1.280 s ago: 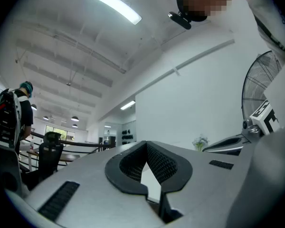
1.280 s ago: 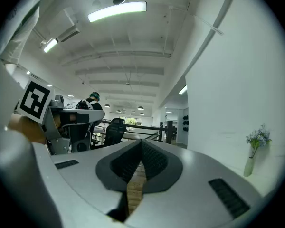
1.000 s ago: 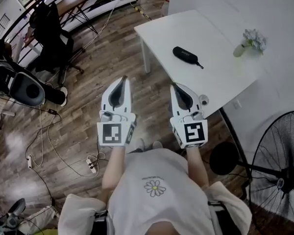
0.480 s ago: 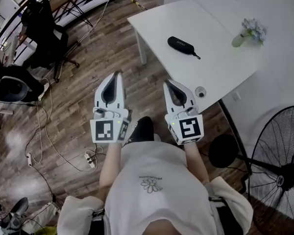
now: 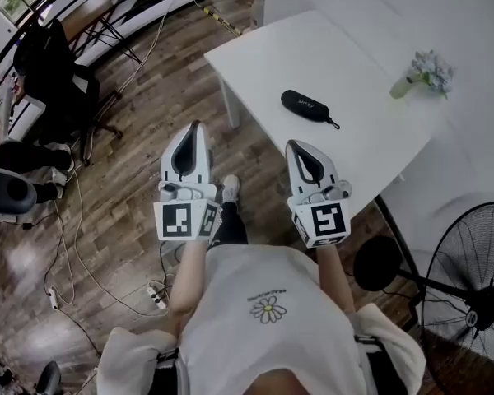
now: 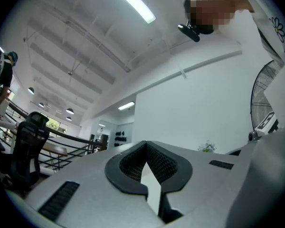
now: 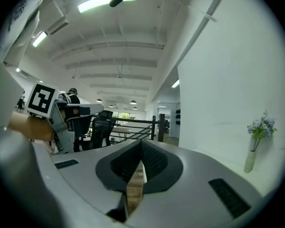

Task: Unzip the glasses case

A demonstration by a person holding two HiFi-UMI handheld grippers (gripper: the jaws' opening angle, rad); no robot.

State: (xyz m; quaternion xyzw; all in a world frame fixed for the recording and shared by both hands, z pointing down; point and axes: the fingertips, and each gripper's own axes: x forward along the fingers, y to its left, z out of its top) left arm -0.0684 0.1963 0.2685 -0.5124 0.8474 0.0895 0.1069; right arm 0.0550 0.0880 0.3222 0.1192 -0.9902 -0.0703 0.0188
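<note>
The glasses case [image 5: 306, 107] is black, table [image 5: 354, 56] white, floor [image 5: 132, 179] brown planks.

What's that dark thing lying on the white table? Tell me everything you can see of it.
It is the glasses case: a long, rounded black pod, matt like fabric, with small pale print on top, too small to read. It looks shut; a short pull cord sticks out of its right end. It lies flat and slanted on the white table, touched by nothing else.
</note>
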